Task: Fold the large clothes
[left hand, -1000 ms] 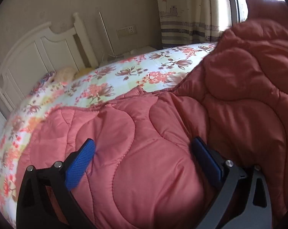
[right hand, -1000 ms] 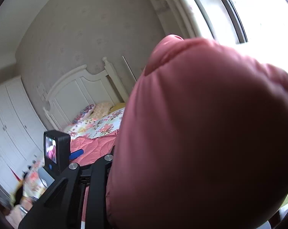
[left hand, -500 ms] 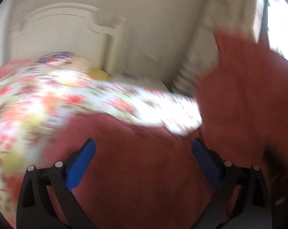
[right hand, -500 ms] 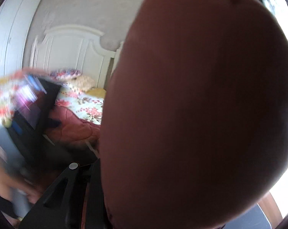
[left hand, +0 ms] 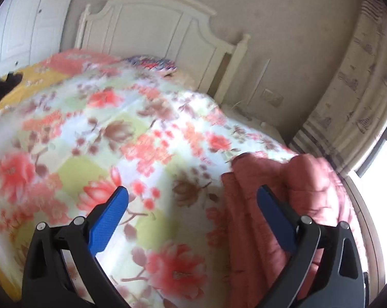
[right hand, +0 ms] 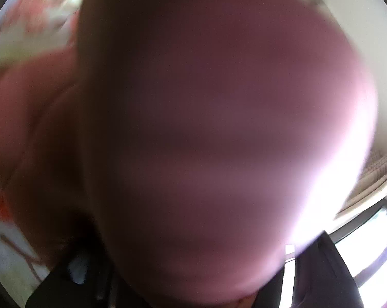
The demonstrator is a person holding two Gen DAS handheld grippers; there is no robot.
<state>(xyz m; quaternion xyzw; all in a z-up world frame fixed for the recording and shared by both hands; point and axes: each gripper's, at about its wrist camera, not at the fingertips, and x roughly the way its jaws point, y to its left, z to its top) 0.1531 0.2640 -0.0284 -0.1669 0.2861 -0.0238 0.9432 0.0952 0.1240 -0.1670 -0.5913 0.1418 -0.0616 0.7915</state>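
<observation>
The pink quilted garment (left hand: 309,179) lies bunched on the right side of the floral bedspread (left hand: 103,133). My left gripper (left hand: 192,197) hovers open above the spread, its right blue pad (left hand: 275,220) over the garment's edge, with nothing between the pads. In the right wrist view a blurred fold of the same pink garment (right hand: 206,128) fills almost the whole picture. It bulges between the dark fingers (right hand: 321,269) of my right gripper (right hand: 188,261), whose jaws are opening. A bright sliver shows between the fabric and the right finger. The pads are hidden.
A white headboard (left hand: 155,25) stands at the far end of the bed, with a patterned pillow (left hand: 152,63) before it. White wardrobe doors (left hand: 21,25) are on the left. A curtain (left hand: 352,89) and a bright window (left hand: 378,169) are on the right.
The left gripper has swung off the pink garment to over the floral spread, still open. The right gripper has rolled and dropped, its fingers now wider apart around the fold.
</observation>
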